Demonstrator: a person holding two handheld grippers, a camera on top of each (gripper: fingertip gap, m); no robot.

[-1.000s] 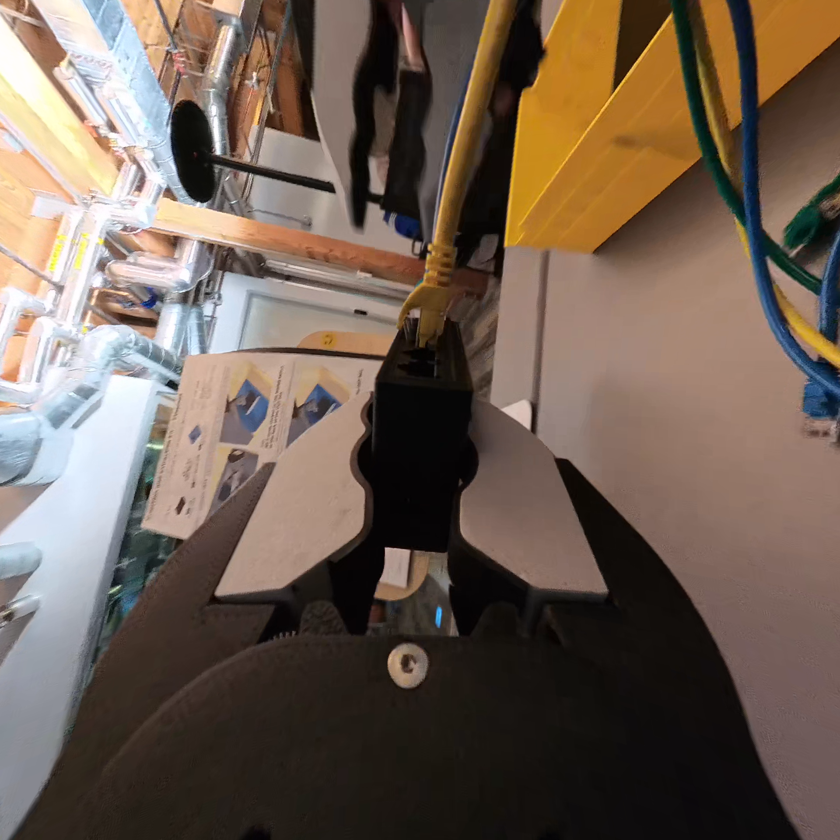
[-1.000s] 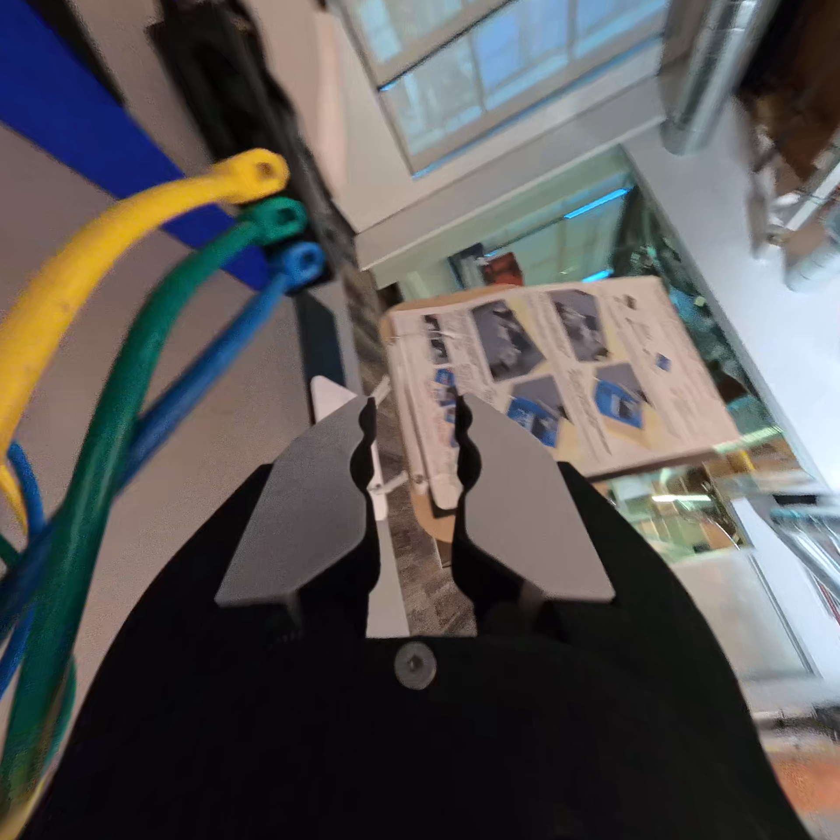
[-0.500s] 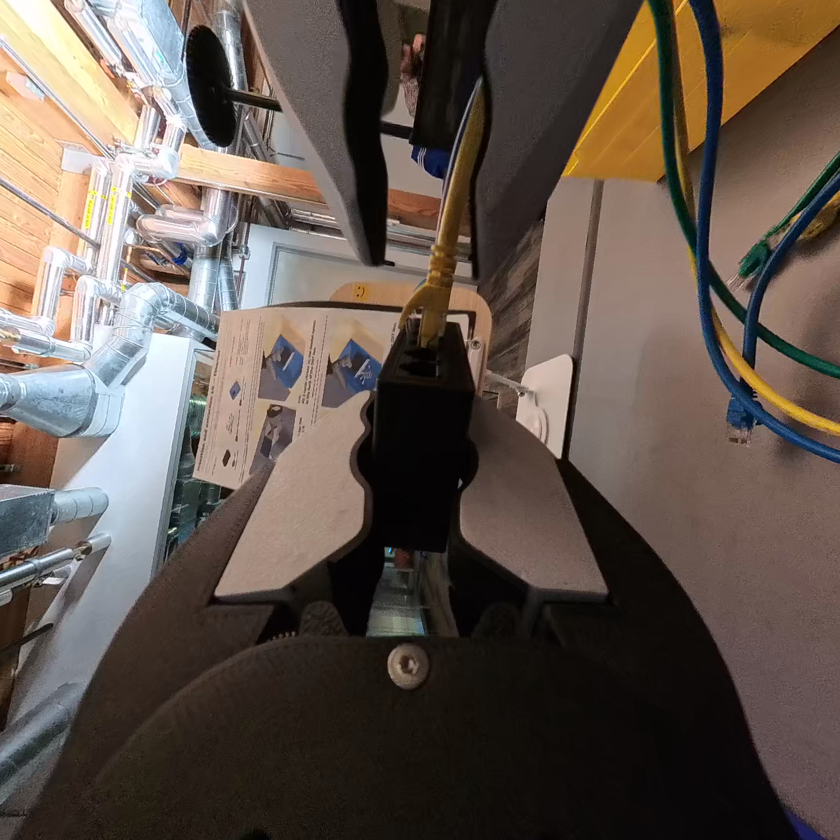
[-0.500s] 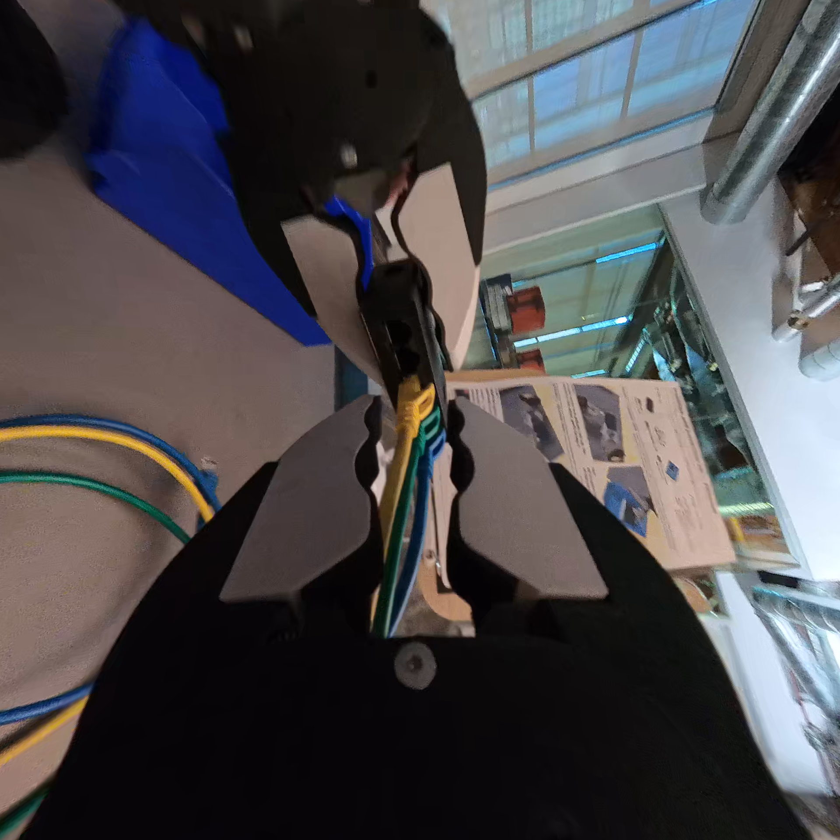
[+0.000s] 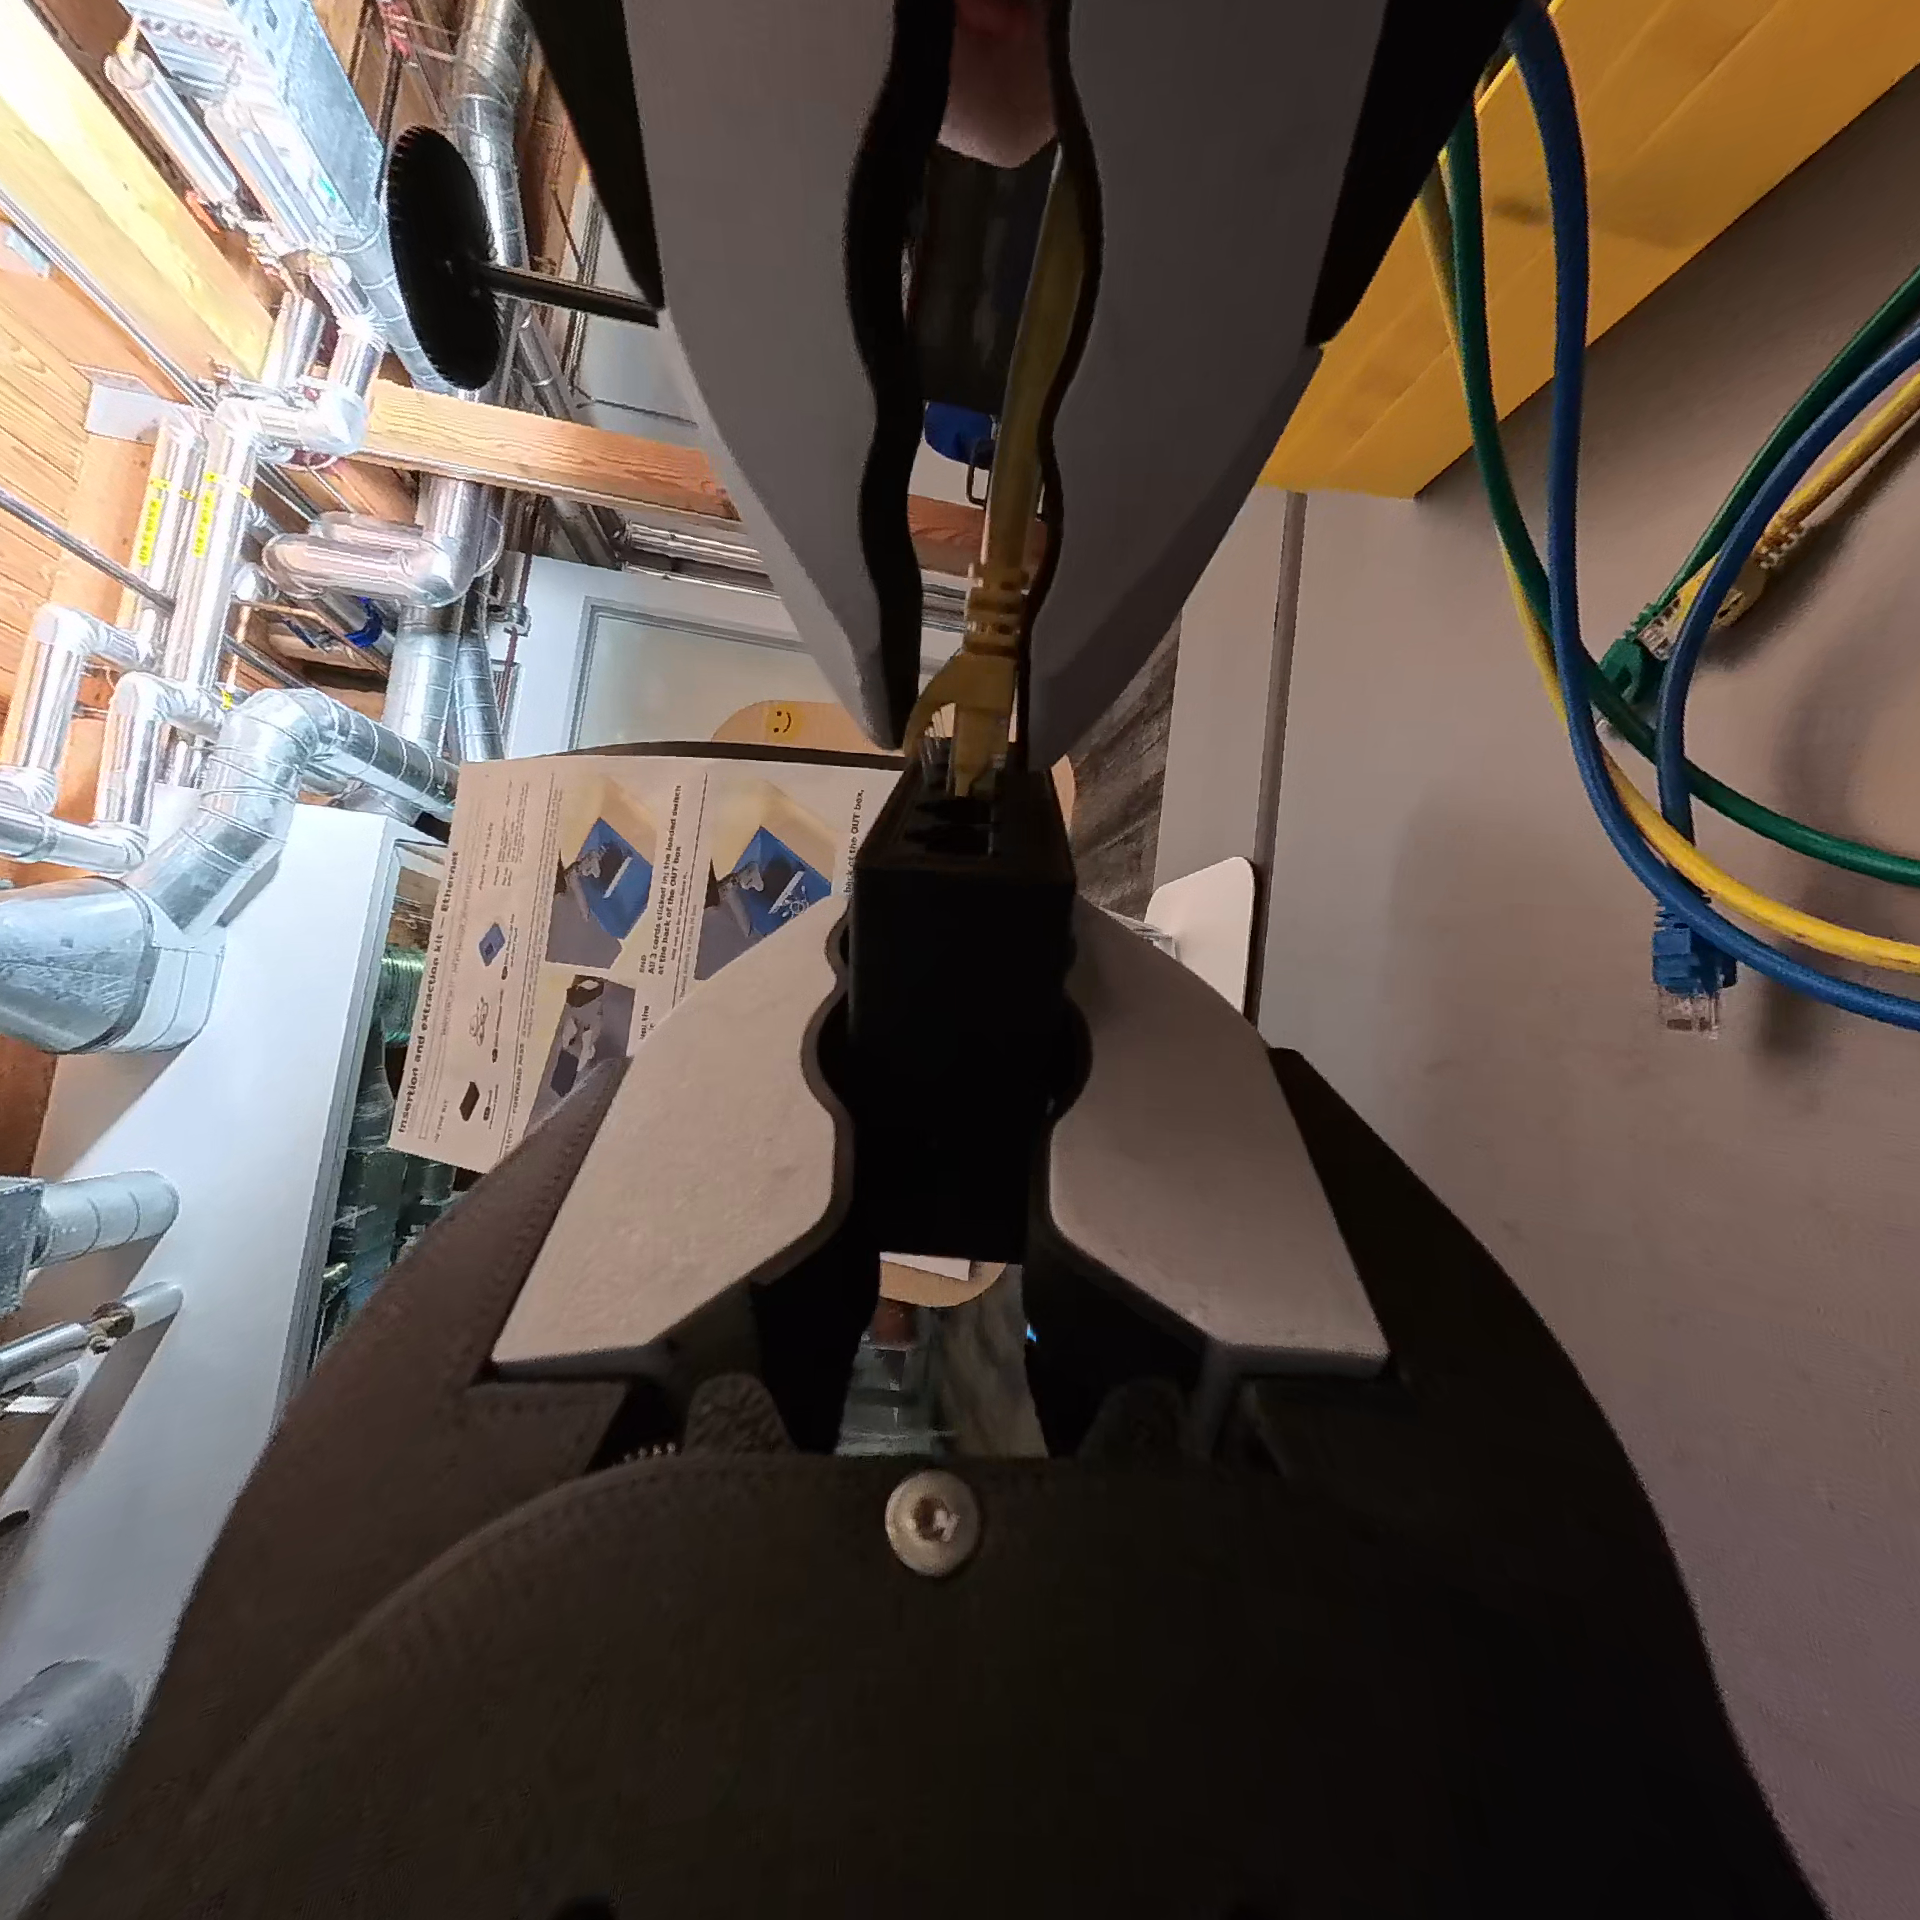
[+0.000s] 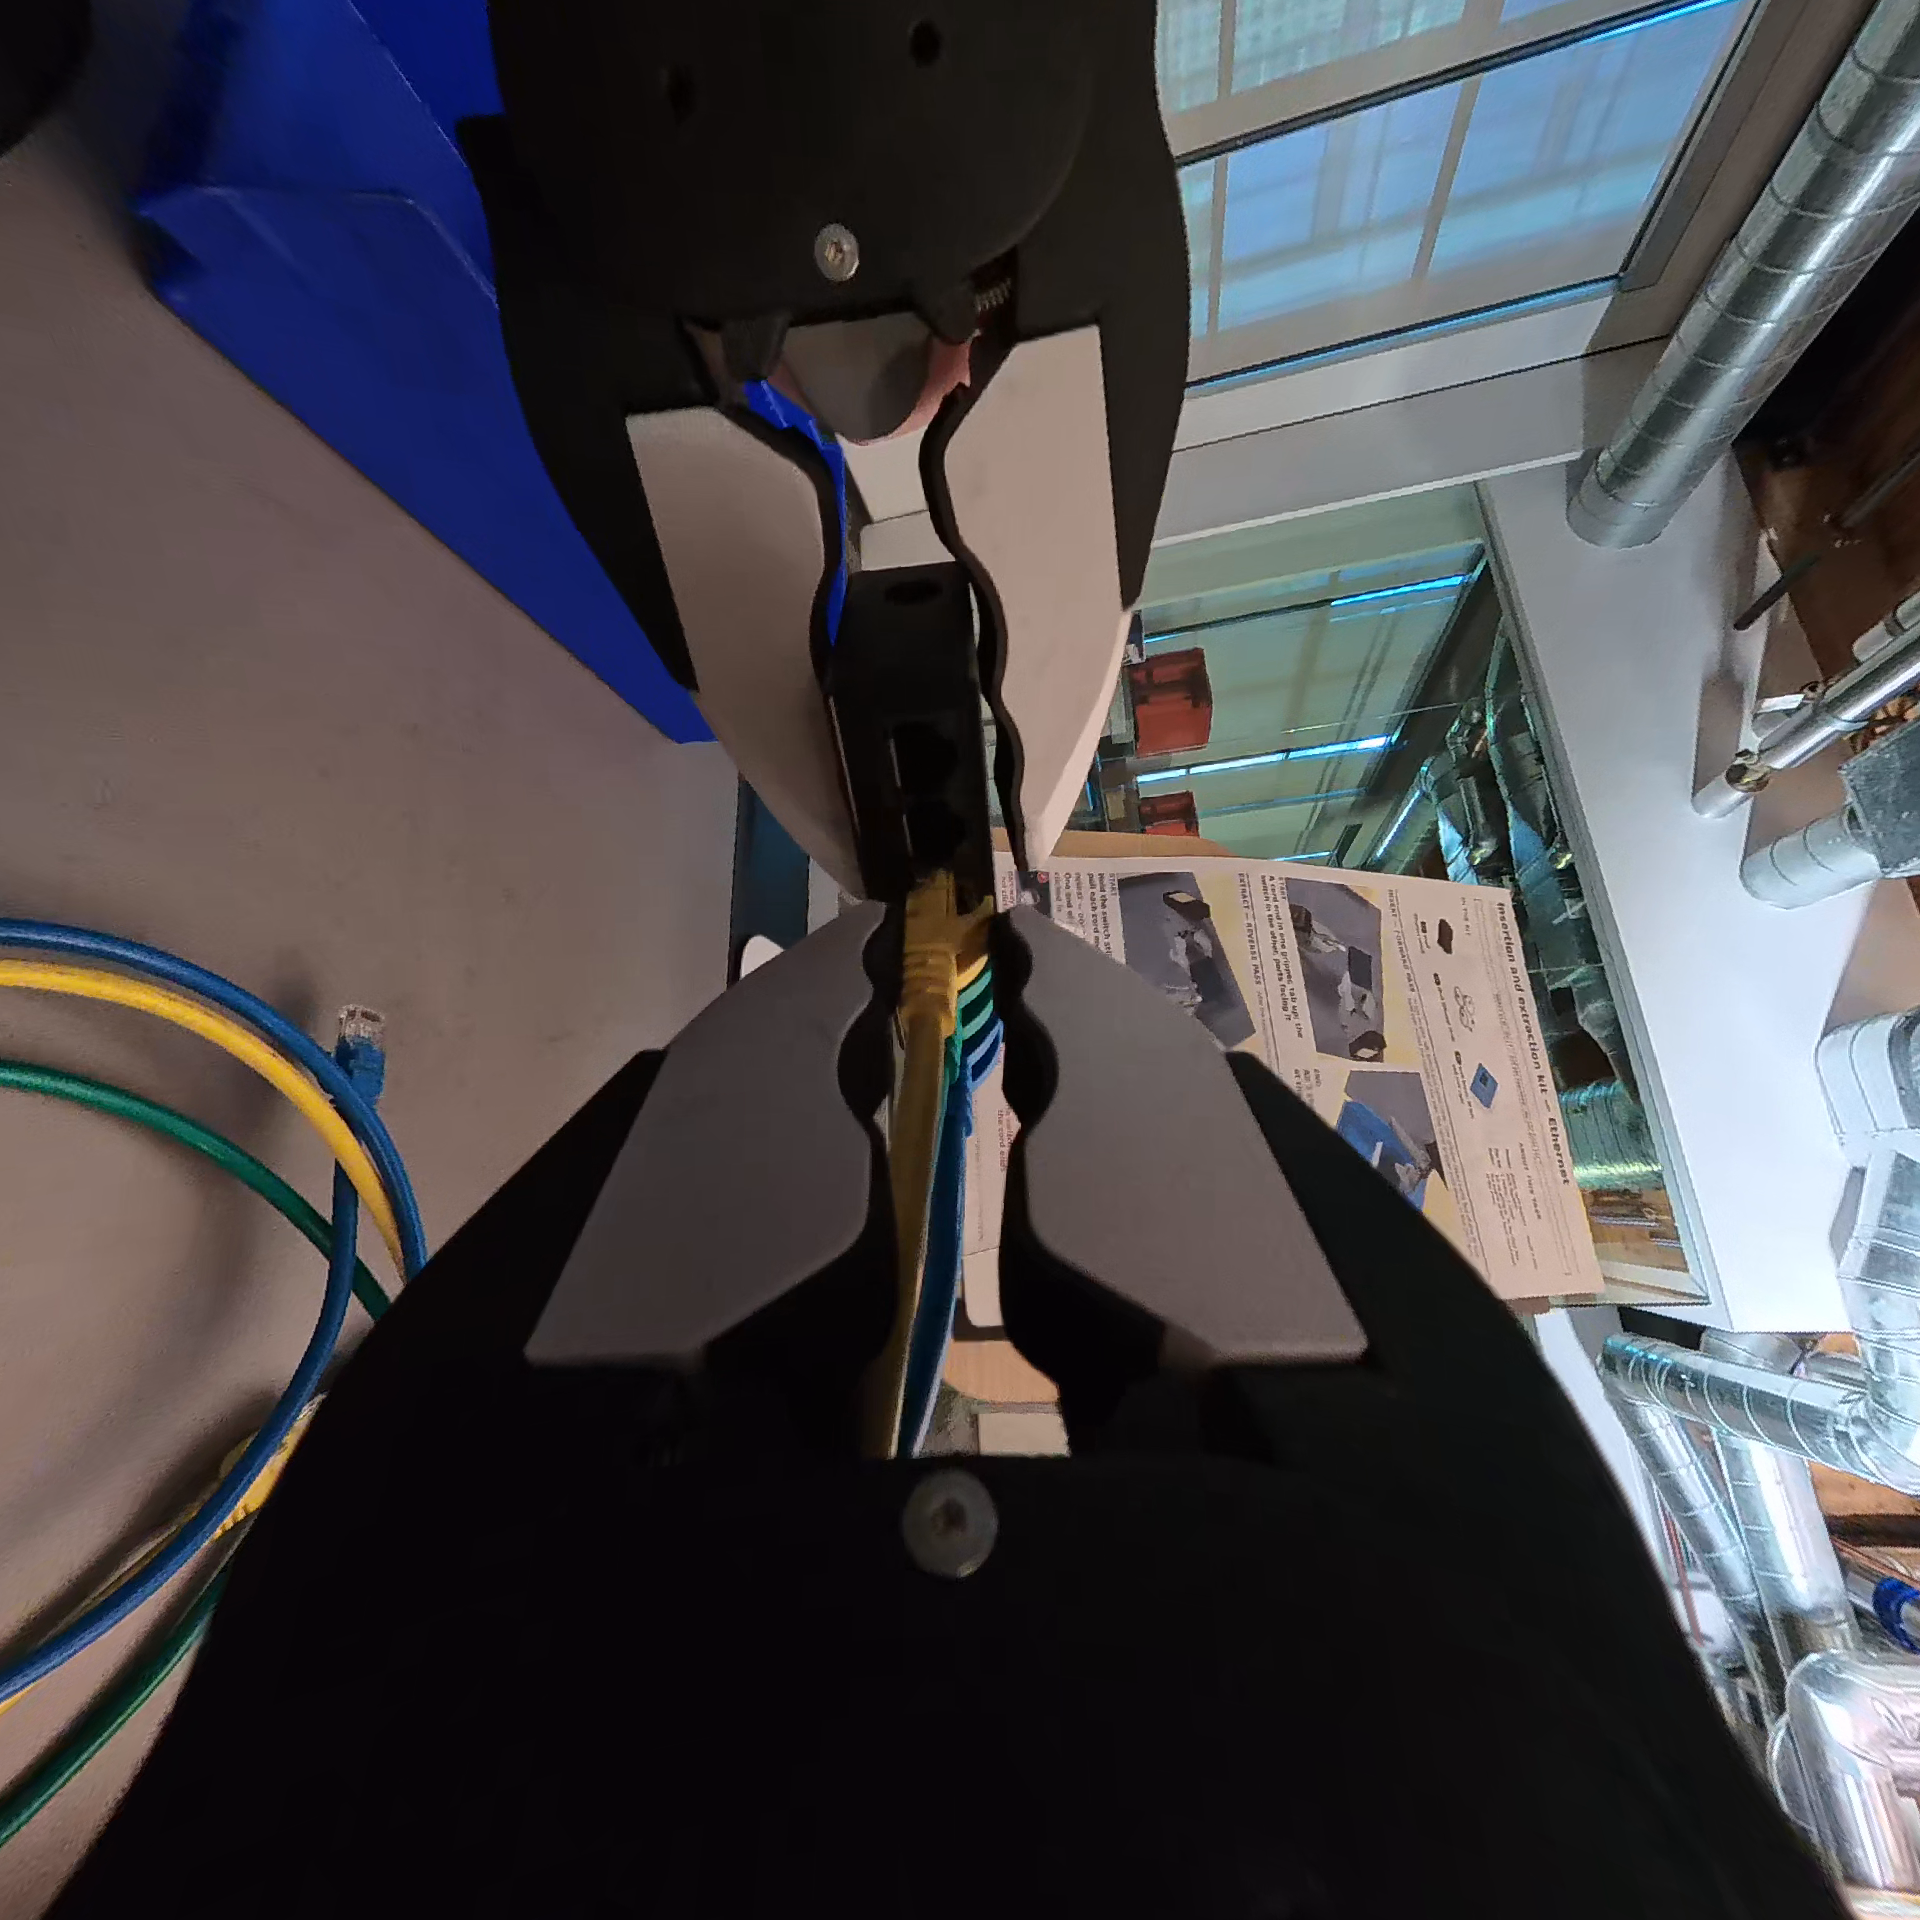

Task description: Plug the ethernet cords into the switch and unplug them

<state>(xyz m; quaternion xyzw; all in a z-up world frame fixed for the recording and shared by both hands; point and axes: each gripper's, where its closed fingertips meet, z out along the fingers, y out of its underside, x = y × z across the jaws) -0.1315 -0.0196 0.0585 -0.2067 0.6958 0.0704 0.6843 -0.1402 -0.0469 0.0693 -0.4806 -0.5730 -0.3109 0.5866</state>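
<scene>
— What does the left gripper (image 5: 956, 997) hold?

— It holds the black switch (image 5: 961, 987). Its two fingers are pressed on both sides of the box, and the port face sticks out past the fingertips, toward the other gripper.

— And the right gripper (image 6: 940, 997)?

— It faces the left one, tip to tip. Three cords run between its fingers: a yellow cord (image 6: 920, 1049), a green cord (image 6: 971, 1013) and a blue cord (image 6: 982, 1060), stacked side by side. The fingers stand close around the boots of the plugs. I cannot tell if they really squeeze them or only sit around them.

— Are the cords in the switch?

— The yellow plug sits in the port nearest to the right fingertips. The green and blue plugs lie behind it, so I cannot tell for them. Two ports farther from the right gripper are empty.

— What else is near?

— Loose cord loops (image 6: 208, 1101) lie on the gray table (image 6: 312, 810), to the left of the right gripper, with one free blue plug (image 6: 358, 1039). A blue bin (image 6: 343, 312) stands behind the left gripper. A printed instruction sheet (image 6: 1382, 1060) stands beyond both grippers.
</scene>
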